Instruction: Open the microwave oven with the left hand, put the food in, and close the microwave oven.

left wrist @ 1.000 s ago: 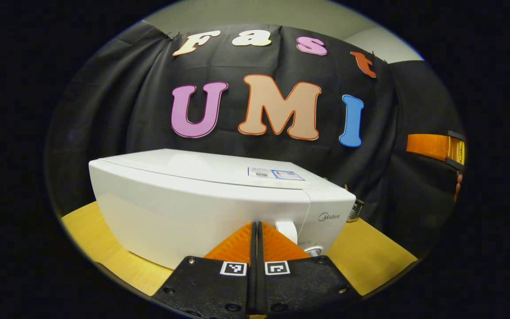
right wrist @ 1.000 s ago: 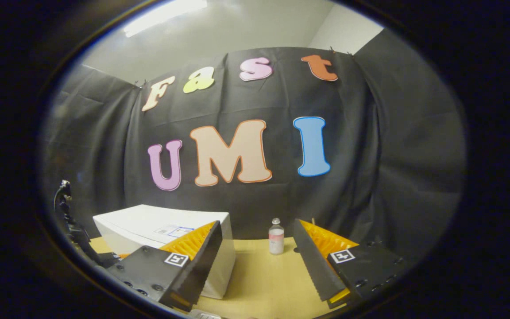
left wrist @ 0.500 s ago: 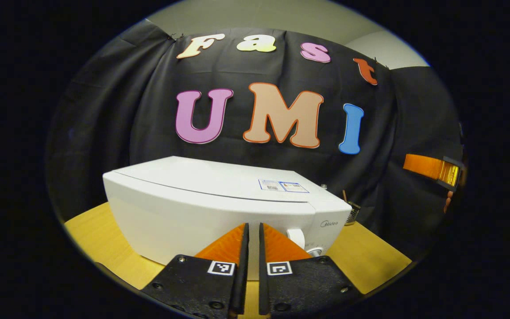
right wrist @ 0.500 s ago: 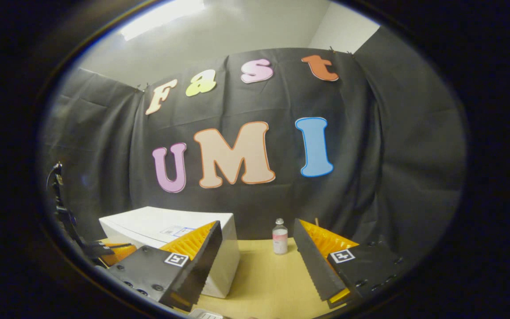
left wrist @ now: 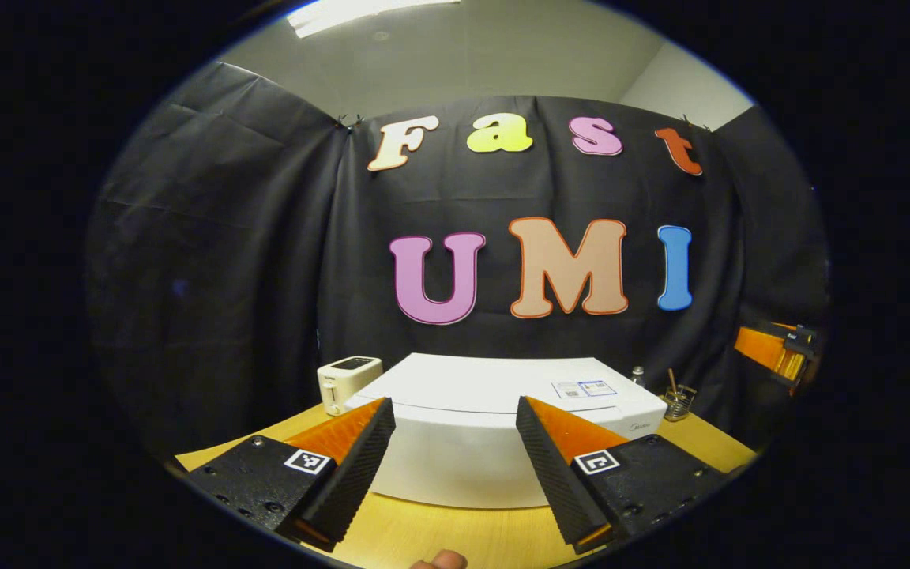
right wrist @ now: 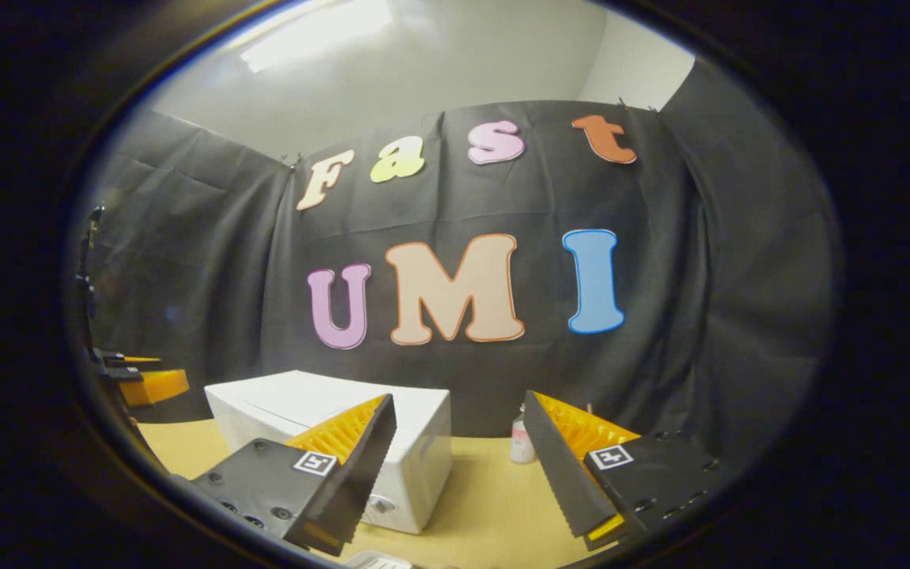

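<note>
Left tool [left wrist: 455, 450]: released, fingers spread wide with nothing between them; held level and back from the oven, probably so the door front stayed framed between the fingers.
Right tool [right wrist: 459, 466]: released, fingers apart and empty; held above the bench, aimed past the oven's right-hand corner.
White box-shaped microwave oven [left wrist: 502, 427]: stood on the bench at 12 o'clock in the left gripper view; at 10 o'clock in the right gripper view [right wrist: 329, 427]. Door shut and flush with the casing, judged from the front seam.
Yellow wooden bench [left wrist: 455, 529]: carried the oven; bare surface lay between tool and oven.
Food: not identified in either view; its position could not be told.
Small clear bottle with pale label [right wrist: 520, 442]: upright on the bench at 1 o'clock in the right gripper view, well apart from the oven.
White toaster [left wrist: 348, 383]: at 10 o'clock in the left gripper view, just beside the oven's far left corner.
Cup holding sticks [left wrist: 678, 399]: at 2 o'clock in the left gripper view, near the oven's right end.
Task state: judged as either not begun or completed; the frames could not settle which.
</note>
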`<act>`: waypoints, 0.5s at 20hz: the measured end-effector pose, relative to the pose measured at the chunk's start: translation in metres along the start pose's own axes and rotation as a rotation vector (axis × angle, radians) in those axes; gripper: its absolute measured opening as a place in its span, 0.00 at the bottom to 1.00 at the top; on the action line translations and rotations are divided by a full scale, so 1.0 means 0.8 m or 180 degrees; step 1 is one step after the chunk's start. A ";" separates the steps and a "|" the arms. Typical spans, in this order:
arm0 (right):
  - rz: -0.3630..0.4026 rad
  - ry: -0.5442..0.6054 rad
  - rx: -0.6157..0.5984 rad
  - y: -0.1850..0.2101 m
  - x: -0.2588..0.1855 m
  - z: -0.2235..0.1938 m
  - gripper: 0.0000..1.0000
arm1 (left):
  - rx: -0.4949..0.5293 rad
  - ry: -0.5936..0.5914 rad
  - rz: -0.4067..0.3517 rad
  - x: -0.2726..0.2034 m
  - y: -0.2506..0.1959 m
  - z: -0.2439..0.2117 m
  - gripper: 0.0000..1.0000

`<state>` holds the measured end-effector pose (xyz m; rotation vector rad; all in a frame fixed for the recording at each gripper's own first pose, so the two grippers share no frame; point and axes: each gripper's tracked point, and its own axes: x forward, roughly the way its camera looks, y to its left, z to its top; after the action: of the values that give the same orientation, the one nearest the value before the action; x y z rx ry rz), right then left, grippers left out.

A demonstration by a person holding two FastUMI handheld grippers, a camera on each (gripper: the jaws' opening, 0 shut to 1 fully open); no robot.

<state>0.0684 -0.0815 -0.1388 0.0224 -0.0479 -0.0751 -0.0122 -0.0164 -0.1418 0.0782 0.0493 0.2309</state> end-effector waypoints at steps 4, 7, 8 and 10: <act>0.0080 0.0022 -0.0002 0.012 0.005 -0.003 0.92 | 0.0163 -0.0193 0.0231 -0.024 0.037 0.030 0.96; 0.0095 0.0061 -0.0031 0.016 0.009 -0.009 0.92 | 0.0163 -0.0294 0.0318 -0.038 0.052 0.045 0.96; 0.0090 0.0069 -0.0045 0.017 0.010 -0.009 0.92 | 0.0153 -0.0319 0.0335 -0.043 0.056 0.048 0.96; 0.0082 0.0082 -0.0065 0.018 0.012 -0.011 0.92 | 0.0163 -0.0356 0.0357 -0.049 0.060 0.052 0.93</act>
<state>0.0795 -0.0674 -0.1465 0.0024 -0.0218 -0.0496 -0.0589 0.0183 -0.0945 0.1450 -0.0606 0.3370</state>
